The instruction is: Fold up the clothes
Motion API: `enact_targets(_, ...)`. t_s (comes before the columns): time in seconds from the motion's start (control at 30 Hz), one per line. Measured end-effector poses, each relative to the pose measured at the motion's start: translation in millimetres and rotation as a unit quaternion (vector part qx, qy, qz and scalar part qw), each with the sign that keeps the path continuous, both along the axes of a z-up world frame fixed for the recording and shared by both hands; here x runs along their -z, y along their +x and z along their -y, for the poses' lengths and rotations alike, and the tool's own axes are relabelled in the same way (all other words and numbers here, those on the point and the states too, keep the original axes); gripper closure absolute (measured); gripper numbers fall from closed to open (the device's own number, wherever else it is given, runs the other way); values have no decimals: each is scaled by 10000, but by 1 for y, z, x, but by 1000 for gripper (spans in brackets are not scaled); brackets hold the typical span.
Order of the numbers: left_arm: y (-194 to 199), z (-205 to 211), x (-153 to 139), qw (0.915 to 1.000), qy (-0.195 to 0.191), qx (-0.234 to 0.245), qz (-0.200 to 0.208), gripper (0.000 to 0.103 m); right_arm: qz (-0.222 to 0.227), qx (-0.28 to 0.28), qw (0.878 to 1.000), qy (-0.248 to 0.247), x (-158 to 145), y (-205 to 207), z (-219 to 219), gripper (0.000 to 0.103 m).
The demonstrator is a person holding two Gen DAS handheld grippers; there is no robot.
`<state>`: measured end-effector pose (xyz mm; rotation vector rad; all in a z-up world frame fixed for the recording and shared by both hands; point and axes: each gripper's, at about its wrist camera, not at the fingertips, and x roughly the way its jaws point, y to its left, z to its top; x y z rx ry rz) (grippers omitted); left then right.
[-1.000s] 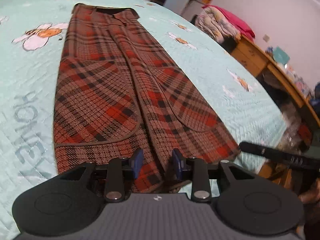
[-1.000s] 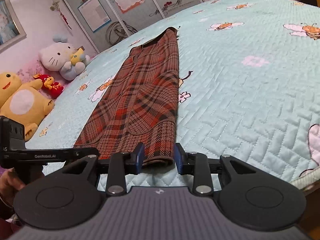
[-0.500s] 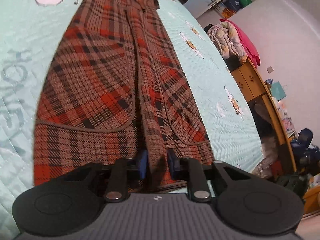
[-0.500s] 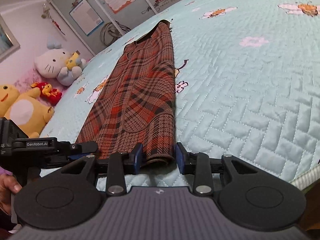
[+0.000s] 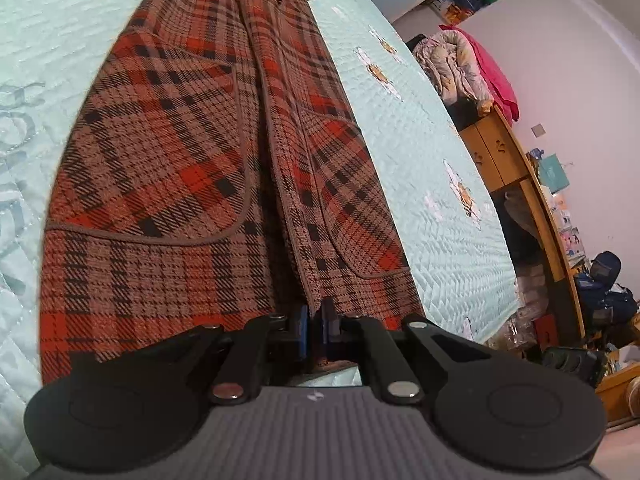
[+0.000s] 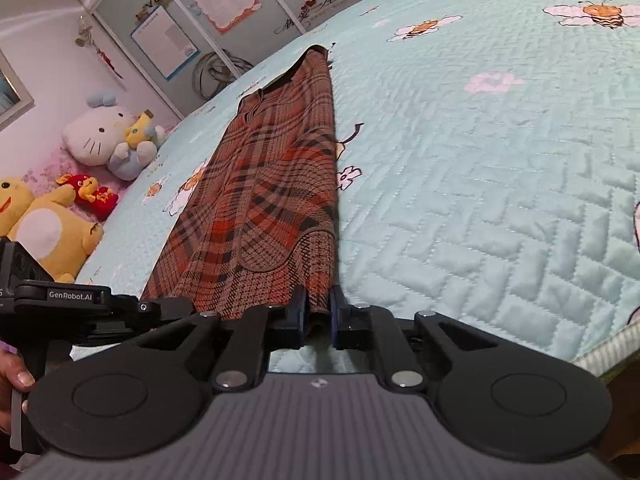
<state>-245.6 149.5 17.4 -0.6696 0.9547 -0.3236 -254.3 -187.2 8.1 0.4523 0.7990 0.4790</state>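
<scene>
Quilted bed [image 6: 500, 208], plaid garment [image 5: 180, 168] gripped.

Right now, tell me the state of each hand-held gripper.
Left hand-held gripper: just closed, clamped on the plaid garment's near hem.
Right hand-held gripper: just closed, clamped on the same hem.

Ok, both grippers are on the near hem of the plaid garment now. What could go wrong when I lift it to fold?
1. The left gripper and the right gripper have just closed on the plaid garment, each pinching only a thin hem edge, so the fabric may slip out.
2. The garment lies in overlapping panels; a lift may pick up only some layers.
3. The hem sits at the edge of the quilted bed cover; a dropped end could slide off.
</scene>
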Motion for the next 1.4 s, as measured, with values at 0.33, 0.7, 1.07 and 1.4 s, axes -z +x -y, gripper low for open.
enact_targets(0.33, 3, -7, 10, 9998, -63, -82, -170, 94, -9, -41, 10000, -21, 4, 2, -2, 93)
enact_targets(0.7, 2, -15, 6, 9995, -193, -196, -129, 96, -76, -29, 10000, 24, 4, 4, -6, 86)
enact_targets(1.07, 1, -15, 9, 9992, -231, -235, -208, 94, -71, -17, 10000, -63, -2, 4, -7, 78)
enact_targets(1.4, -21, -13, -19, 9997, 209, 38, 87, 82, 1100, -218, 9917, -622, -45, -12, -29, 68)
